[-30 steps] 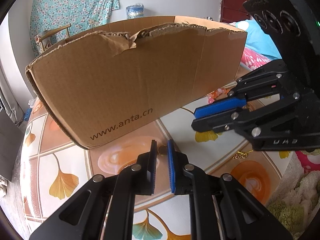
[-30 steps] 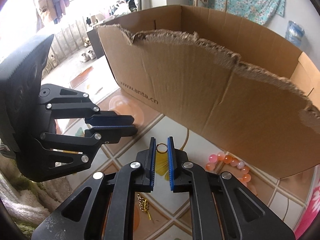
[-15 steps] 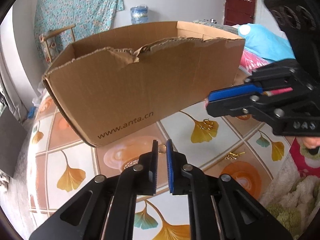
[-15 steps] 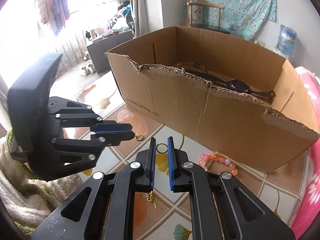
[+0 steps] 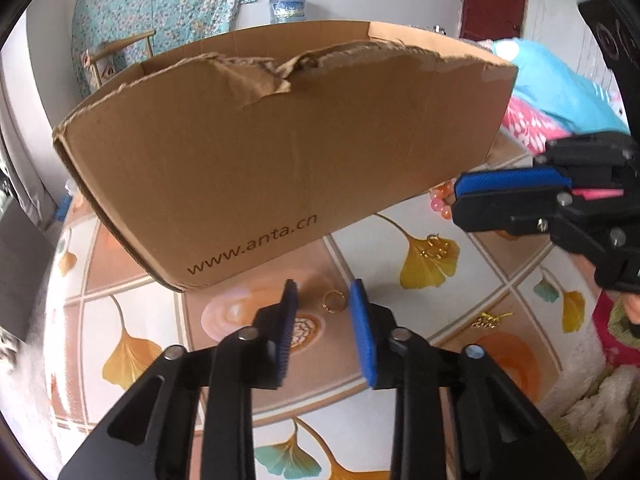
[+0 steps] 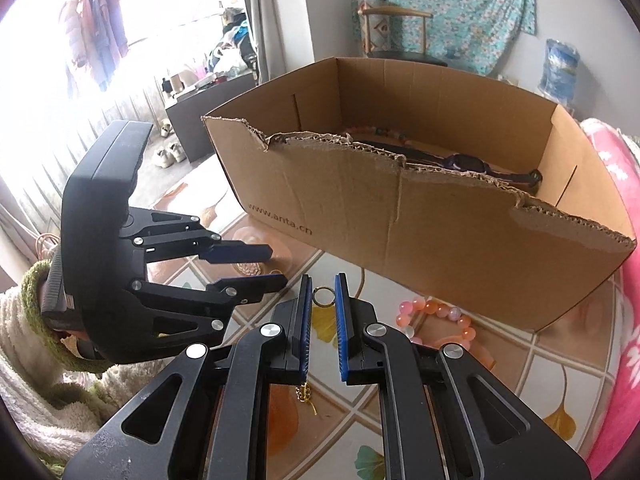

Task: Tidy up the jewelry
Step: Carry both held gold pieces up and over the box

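Note:
My left gripper [image 5: 323, 285] hovers low over the patterned table [image 5: 460, 280], its jaws opening. A small gold ring [image 5: 334, 302] lies between the pad tips, nearer the right pad, and neither pad presses it. From the right wrist view the left gripper [image 6: 278, 266] shows parted fingers. My right gripper [image 6: 323, 280] is shut on a second gold ring [image 6: 323, 296], pinched upright between the blue pads. In the left wrist view the right gripper [image 5: 456, 200] stands at the right, in front of the cardboard box [image 5: 280, 152].
The torn-rimmed box [image 6: 440, 240] holds a dark watch [image 6: 472, 164] and a beaded strand [image 6: 376, 132]. A pink bead bracelet [image 6: 436, 312], a gold chain [image 6: 305, 394] and a gold earring [image 5: 434, 246] lie on the table. A fleece sleeve [image 6: 24, 340] is at the left.
The left jaws have spread apart, and the ring they pinched now lies loose between them. The right gripper has risen slightly with its ring, bringing the box's inside into view.

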A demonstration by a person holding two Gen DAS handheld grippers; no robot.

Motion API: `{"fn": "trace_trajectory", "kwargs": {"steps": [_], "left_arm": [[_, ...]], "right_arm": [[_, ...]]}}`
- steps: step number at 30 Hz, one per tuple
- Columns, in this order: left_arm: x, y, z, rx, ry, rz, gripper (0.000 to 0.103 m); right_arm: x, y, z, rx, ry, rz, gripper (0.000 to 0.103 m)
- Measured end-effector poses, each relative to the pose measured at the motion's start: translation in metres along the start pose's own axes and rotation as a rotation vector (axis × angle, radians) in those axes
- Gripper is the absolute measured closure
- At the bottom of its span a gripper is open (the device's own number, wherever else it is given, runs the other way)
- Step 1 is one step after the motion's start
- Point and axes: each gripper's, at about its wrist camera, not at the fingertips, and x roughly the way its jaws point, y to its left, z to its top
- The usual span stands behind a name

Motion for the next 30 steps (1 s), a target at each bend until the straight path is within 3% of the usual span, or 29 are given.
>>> {"fn": "trace_trajectory", "kwargs": {"steps": [6,14,20,26,28,30], "left_arm": [[0.002,-0.010,0.004,0.044,0.007,0.004,0.092],[-0.005,-0.015,0.002,0.045,-0.003,0.031,0.093],[-0.051,-0.014,0.009,0.037,-0.096,0.018,0.093],[-0.116,0.002,0.054,0.013,-0.292,-0.073,0.092],[-0.118,0.013,0.077,0.008,-0.310,-0.091,0.092],[-0.107,0.022,0.100,0.024,-0.289,-0.080,0.092]], "right_arm": [[-0.003,-0.005,0.000,0.015,-0.015,0.004,0.094],[-0.019,-0.006,-0.002,0.018,-0.051,0.000,0.094],[-0.044,-0.007,0.009,0.021,-0.111,0.033,0.094],[-0.070,-0.016,0.050,-0.007,-0.210,0.109,0.094],[-0.065,-0.028,0.074,0.007,-0.202,0.136,0.094],[-0.047,-0.044,0.100,0.055,-0.132,0.165,0.094]]}}
